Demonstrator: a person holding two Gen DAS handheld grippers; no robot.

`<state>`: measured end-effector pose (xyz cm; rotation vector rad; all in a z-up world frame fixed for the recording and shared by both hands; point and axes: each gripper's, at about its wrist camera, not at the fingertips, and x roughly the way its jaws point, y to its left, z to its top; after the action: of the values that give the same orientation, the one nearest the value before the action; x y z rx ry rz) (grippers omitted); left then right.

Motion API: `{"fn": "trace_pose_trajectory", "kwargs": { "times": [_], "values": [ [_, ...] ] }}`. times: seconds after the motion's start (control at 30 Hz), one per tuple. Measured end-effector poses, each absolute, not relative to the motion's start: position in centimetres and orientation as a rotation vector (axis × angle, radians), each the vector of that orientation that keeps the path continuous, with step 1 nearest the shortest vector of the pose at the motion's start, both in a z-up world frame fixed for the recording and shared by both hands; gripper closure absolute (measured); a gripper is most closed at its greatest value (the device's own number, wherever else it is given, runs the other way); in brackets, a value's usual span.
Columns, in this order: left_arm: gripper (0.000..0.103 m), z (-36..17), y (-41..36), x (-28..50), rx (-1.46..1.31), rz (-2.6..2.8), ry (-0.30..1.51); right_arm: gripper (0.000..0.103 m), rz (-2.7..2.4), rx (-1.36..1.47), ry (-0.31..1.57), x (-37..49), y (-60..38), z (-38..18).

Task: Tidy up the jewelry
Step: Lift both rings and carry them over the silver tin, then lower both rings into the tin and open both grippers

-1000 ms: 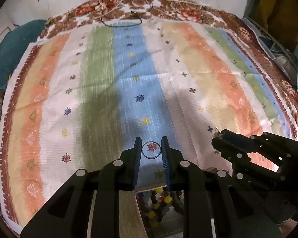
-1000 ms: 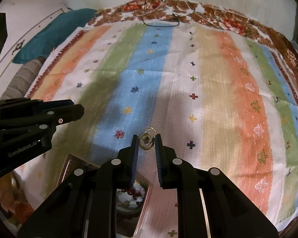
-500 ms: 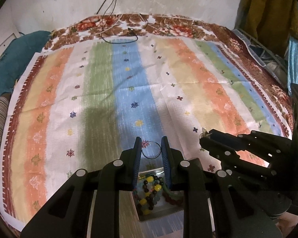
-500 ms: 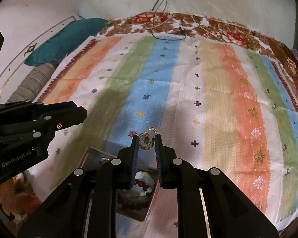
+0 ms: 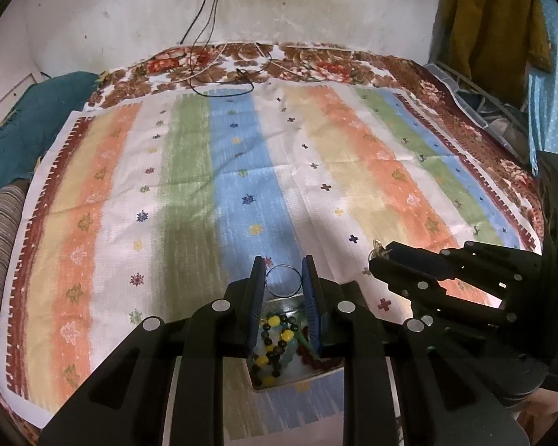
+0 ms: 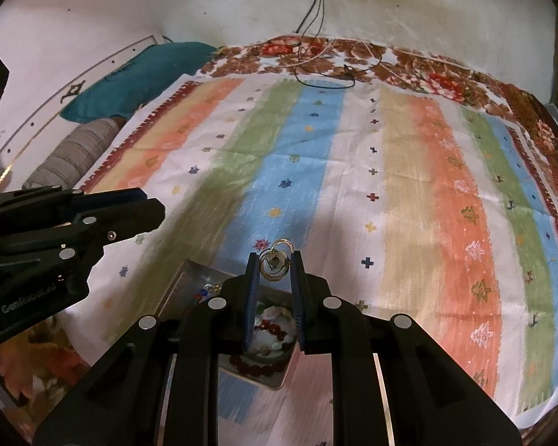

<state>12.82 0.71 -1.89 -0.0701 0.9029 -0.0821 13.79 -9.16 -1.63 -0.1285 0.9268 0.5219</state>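
— So how should these be set down?

— Gently, I'd say: keep each piece level over the tray [image 5: 279, 303] of beads [image 5: 275, 338] below the jaws, and lower before letting go, or the hoops may spring away.

— And the grips?

— Left gripper [image 5: 283, 278] is nearly closed, pinching a thin wire ring [image 5: 283, 281] between its pads. Right gripper [image 6: 275, 260] is likewise narrow, clamping a gold earring [image 6: 276, 260]. Both hang above the striped cloth [image 6: 409, 186].

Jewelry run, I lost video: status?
Left gripper shut on thin hoop. Right gripper shut on gold earring. Tray below. Nothing blocking.
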Motion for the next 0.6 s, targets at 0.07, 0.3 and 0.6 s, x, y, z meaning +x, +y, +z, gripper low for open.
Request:
{"fn": "trace_pose_trajectory", "kwargs": {
  "times": [0.07,0.3,0.6],
  "values": [
    [0.083,-1.9,0.5,12.3,-0.057,-0.075,0.896,0.085,0.537,-0.12,0.931,13.5,-9.2,-1.6],
    [0.083,-2.3,0.7,11.0,-0.077,-0.074,0.904,0.085,0.588,-0.096,0.959,12.3,-9.1,-1.8],
    [0.065,-2.5,1.3,10.6,-0.149,-0.07,0.911,0.063,0.598,-0.089,0.994,11.5,-8.9,-2.6]
  ]
}}
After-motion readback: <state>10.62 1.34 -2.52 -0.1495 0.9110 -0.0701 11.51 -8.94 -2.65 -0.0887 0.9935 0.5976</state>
